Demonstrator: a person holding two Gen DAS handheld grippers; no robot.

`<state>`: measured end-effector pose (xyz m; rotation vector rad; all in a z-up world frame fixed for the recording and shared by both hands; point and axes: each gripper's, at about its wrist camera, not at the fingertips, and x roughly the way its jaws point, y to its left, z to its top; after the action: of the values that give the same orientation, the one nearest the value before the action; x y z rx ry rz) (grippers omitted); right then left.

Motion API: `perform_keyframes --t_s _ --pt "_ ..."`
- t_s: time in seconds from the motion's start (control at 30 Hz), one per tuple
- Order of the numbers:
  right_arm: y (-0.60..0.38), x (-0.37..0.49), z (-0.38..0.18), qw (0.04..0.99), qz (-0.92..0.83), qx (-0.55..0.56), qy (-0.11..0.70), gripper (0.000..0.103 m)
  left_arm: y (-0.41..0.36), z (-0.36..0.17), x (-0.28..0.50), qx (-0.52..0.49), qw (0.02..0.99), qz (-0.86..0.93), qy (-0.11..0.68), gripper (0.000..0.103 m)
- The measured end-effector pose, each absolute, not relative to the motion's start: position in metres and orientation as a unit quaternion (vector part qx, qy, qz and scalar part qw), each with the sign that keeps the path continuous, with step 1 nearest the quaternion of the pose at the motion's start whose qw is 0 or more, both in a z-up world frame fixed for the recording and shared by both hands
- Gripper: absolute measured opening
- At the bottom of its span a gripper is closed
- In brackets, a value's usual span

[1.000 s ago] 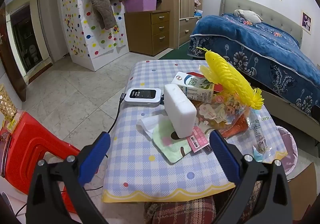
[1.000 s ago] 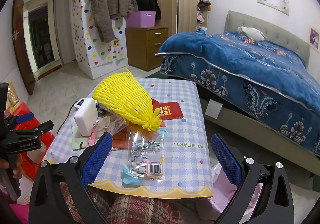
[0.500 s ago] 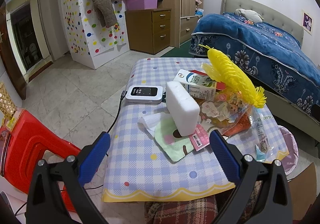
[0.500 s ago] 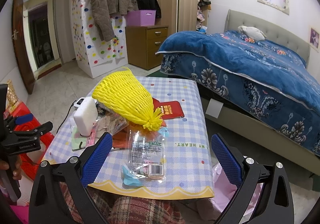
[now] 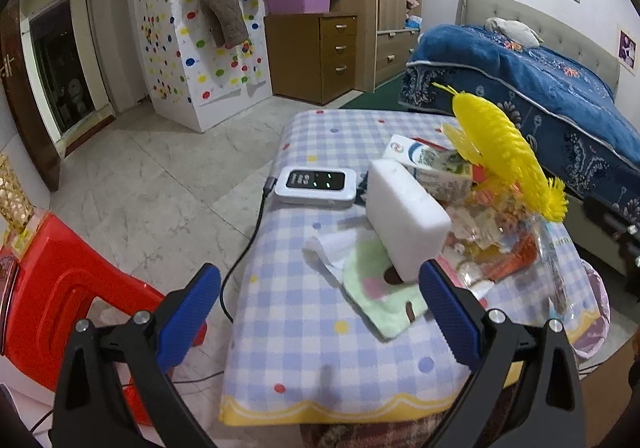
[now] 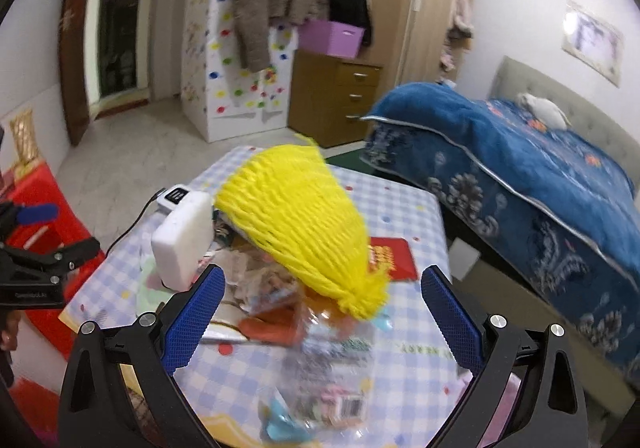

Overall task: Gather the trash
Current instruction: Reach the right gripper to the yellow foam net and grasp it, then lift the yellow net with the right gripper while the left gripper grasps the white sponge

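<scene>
A small table with a blue checked cloth [image 5: 304,328] holds a heap of trash. A yellow foam fruit net [image 6: 296,224] lies on top of clear snack wrappers [image 6: 332,380] and an orange packet [image 6: 272,324]. A white foam block [image 5: 404,224] stands on a green and pink wrapper [image 5: 384,296], beside a milk carton [image 5: 432,168]. My left gripper [image 5: 320,312] is open and empty above the table's near left part. My right gripper [image 6: 324,312] is open and empty, just in front of the yellow net.
A white router [image 5: 316,184] with a black cable lies on the table. A red envelope [image 6: 390,260] lies behind the net. A red plastic stool [image 5: 52,288] stands left. A blue bed [image 6: 520,176] is at the right. A pink bag [image 5: 592,312] hangs off the table's right edge.
My right gripper has moved forward and lower toward the yellow net, and its view is blurred. My left gripper has shifted slightly; both stay open.
</scene>
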<state>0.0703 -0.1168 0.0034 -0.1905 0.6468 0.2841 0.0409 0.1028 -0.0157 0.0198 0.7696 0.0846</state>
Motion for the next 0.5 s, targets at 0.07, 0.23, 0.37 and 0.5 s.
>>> perform_keyframes --t_s 0.07,0.23,0.37,0.5 --pt "-0.103 0.077 0.002 0.932 0.153 -0.107 0.309 0.092 0.105 -0.014 0.046 0.011 0.93 0.045 0.366 0.096" --pt "-0.075 0.103 -0.013 0.922 0.151 -0.175 0.309 0.091 0.103 -0.016 0.059 0.0 0.927 0.028 0.373 0.096" --pt "-0.062 0.122 -0.022 0.916 0.14 -0.208 0.313 0.069 0.096 -0.025 0.063 -0.005 0.924 0.005 0.383 0.096" --pt "-0.065 0.135 -0.02 0.919 0.127 -0.213 0.307 0.049 0.091 -0.032 0.062 -0.001 0.921 -0.004 0.39 0.096"
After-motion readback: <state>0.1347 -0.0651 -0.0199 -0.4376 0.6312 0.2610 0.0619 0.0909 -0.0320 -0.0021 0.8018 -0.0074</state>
